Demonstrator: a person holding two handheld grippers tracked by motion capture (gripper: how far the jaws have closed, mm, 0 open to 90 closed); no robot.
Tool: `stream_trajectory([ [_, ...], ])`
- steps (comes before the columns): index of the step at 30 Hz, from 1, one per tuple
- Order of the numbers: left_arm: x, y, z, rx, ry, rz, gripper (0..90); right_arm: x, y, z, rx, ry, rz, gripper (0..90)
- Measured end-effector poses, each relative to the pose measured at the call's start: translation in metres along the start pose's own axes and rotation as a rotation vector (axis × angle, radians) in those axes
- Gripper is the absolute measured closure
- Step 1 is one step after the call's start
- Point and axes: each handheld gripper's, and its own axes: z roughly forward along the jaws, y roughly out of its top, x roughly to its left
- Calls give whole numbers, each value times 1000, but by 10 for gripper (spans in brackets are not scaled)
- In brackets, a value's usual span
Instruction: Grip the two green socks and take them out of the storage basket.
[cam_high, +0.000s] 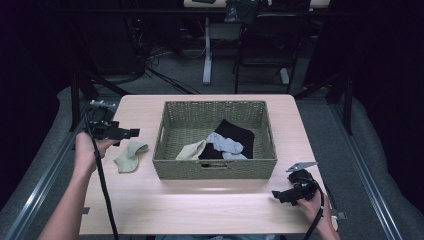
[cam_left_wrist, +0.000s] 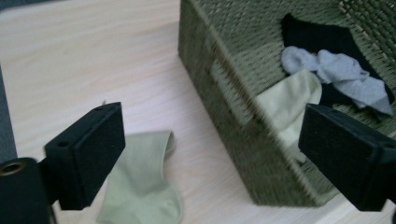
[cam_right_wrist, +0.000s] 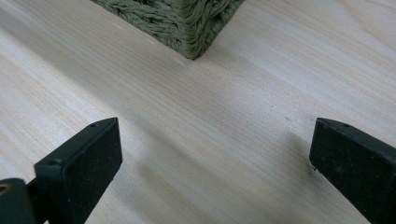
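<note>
black left gripper (cam_high: 134, 133), black cable; right gripper (cam_high: 276, 195), grey three-cornered plate.

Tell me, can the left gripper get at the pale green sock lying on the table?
Probably yes: the left gripper is open just above the pale green sock, which lies flat beside the basket, nothing between.

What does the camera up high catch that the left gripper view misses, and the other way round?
High view alone: the person's two hands, the right tongs low over the table's near right corner, and the floor and furniture beyond the table.
Left gripper view alone: a close look along the left tongs, jaws wide apart with nothing between them.
Both: the woven basket holding black, grey and pale socks, and the pale green sock lying on the table beside it.
</note>
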Motion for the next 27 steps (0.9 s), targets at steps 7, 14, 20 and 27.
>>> stream_trajectory([
  [7, -24, 29, 3, -24, -2, 55, 26, -1, 0, -1, -1, -7, -6, 18],
  [14, -54, 51, 28, -10, -34, 116, 8, 0, 1, -3, -5, -10, -16, 18],
  [20, -70, 60, 56, 20, -47, 144, 2, -1, 1, -2, -3, -2, -16, 18],
  [27, -83, 63, 77, 36, -50, 156, 2, 0, 1, -3, -8, -5, -23, 18],
])
